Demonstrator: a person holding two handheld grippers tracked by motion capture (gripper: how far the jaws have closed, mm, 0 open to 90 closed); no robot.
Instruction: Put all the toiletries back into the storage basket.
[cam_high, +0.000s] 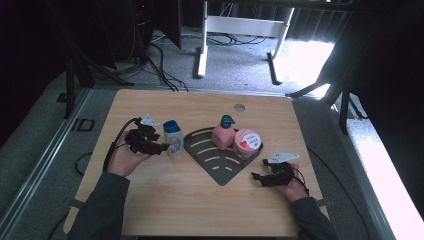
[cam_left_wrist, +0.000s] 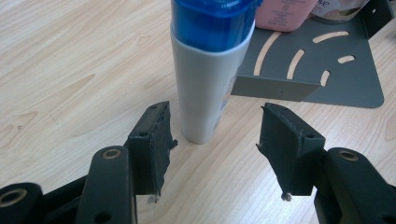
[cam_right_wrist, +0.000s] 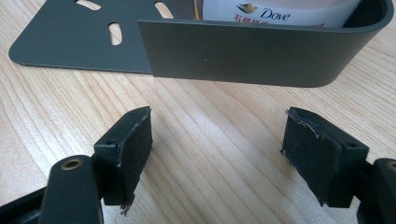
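A white bottle with a blue cap (cam_high: 173, 138) (cam_left_wrist: 208, 70) stands upright on the wooden table, just left of a dark grey corner shelf (cam_high: 215, 162) (cam_left_wrist: 336, 70) (cam_right_wrist: 243, 51). My left gripper (cam_high: 161, 148) (cam_left_wrist: 215, 140) is open just short of the bottle, and neither pad touches it. On the shelf stand a pink pump bottle (cam_high: 223, 133) (cam_left_wrist: 285, 11) and a round jar with a pink lid (cam_high: 247, 142) (cam_right_wrist: 280, 11). My right gripper (cam_high: 256, 177) (cam_right_wrist: 217, 149) is open at the shelf's right wall, with bare table between its jaws.
The table (cam_high: 150, 205) has a cable hole (cam_high: 239, 107) near its far edge. Cables trail from both grippers. White desk legs (cam_high: 202, 60) and loose cords lie on the floor beyond the table.
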